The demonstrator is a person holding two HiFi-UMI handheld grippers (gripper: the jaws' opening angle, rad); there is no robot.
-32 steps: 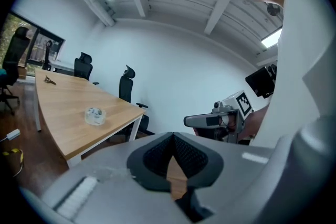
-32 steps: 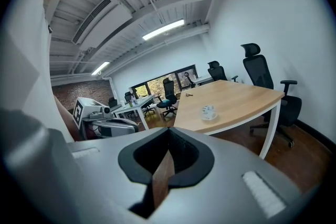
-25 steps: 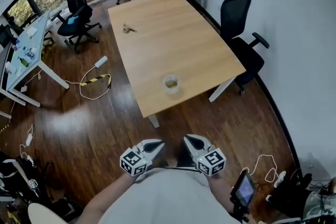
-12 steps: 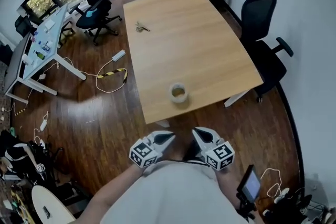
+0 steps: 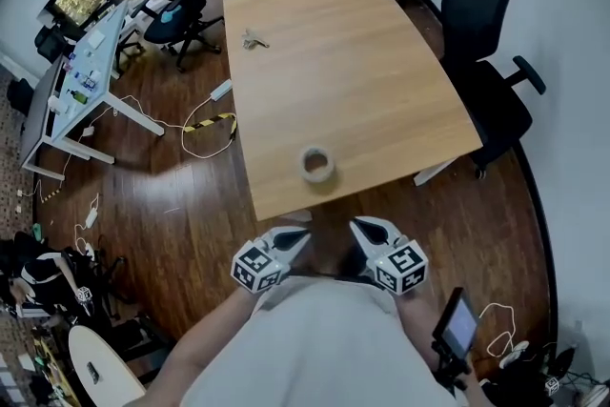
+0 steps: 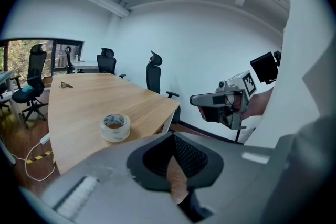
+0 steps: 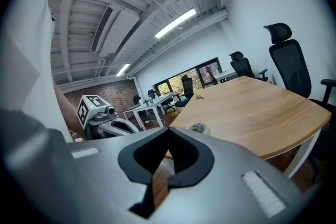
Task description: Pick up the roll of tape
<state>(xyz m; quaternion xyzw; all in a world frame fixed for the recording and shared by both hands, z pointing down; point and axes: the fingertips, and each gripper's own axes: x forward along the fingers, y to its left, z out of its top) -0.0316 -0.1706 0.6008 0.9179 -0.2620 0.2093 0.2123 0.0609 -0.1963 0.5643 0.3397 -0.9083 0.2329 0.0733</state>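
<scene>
The left gripper (image 5: 297, 235) and the right gripper (image 5: 362, 227) are held low in front of the person's body, each with its jaws pressed together and nothing between them. Both are short of the table's near edge, over bare wood floor.

The roll of tape (image 5: 317, 164) lies flat on the table (image 5: 381, 81), close to that near edge and well apart from either tool. I'd say the main risk is arriving with the jaws together. They would only shove the roll, and something that light could skid across the top or off the edge. A low approach might also clip the table's rim.

There's plenty of room otherwise. The tabletop around the roll is bare, with only a bunch of keys (image 5: 253, 39) lying at the far end. An office chair (image 5: 491, 62) stands off to the right and a loose cable (image 5: 210, 124) trails on the floor to the left, both out of the path.
</scene>
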